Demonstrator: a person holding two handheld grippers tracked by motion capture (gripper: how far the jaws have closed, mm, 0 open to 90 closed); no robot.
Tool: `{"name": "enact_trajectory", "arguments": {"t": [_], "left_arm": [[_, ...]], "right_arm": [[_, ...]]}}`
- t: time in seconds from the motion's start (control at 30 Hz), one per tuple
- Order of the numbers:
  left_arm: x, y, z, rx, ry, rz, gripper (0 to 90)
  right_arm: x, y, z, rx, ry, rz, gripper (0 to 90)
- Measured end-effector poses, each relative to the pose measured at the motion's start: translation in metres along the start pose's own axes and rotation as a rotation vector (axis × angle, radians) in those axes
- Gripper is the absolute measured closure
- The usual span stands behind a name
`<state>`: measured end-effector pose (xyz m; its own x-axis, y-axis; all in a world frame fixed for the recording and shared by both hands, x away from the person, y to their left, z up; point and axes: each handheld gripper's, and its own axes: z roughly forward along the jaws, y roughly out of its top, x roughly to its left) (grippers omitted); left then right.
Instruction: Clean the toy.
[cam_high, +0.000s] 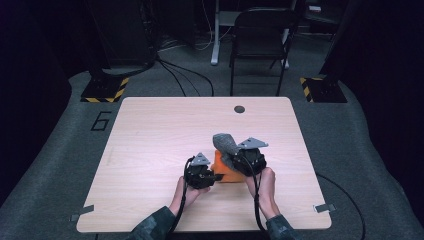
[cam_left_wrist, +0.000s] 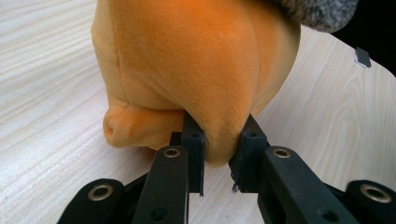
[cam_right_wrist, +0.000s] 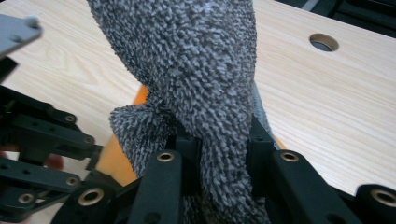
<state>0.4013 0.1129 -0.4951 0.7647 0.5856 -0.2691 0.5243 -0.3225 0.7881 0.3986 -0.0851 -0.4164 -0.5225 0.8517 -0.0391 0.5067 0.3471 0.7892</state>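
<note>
My left gripper (cam_left_wrist: 217, 154) pinches a fold of the orange plush toy (cam_left_wrist: 196, 65), which rests on the table (cam_high: 150, 130) near its front edge. My right gripper (cam_right_wrist: 219, 149) is clamped on the grey shaggy cloth (cam_right_wrist: 196, 60), lifted above the toy.
</note>
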Motion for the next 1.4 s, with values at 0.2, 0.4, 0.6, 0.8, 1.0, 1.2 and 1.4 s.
{"name": "enact_trajectory", "arguments": {"t": [0.2, 0.4, 0.6, 0.8, 1.0, 1.2, 1.4], "left_arm": [[0.001, 0.000, 0.000, -0.006, -0.001, 0.006, 77.7], [0.001, 0.000, 0.001, -0.007, -0.006, 0.003, 77.6], [0.001, -0.001, 0.001, -0.005, -0.010, 0.003, 77.5], [0.002, -0.001, 0.001, -0.006, -0.011, 0.002, 77.5], [0.003, -0.001, 0.001, -0.012, -0.019, 0.009, 77.5], [0.003, -0.001, 0.001, -0.018, -0.020, 0.001, 77.5], [0.003, -0.001, 0.000, -0.018, -0.017, 0.000, 77.5]], "right_arm": [[-0.012, -0.004, -0.004, 0.010, -0.037, 0.006, 73.1], [-0.028, -0.012, -0.004, 0.027, -0.068, 0.042, 73.0], [-0.050, -0.027, 0.004, 0.063, -0.101, 0.096, 73.0], [-0.069, -0.043, 0.016, 0.124, -0.117, 0.181, 73.1], [-0.082, -0.057, 0.033, 0.199, -0.098, 0.217, 73.1], [-0.086, -0.063, 0.040, 0.259, -0.089, 0.232, 73.0], [-0.090, -0.042, 0.003, 0.147, -0.102, 0.258, 73.1]]}}
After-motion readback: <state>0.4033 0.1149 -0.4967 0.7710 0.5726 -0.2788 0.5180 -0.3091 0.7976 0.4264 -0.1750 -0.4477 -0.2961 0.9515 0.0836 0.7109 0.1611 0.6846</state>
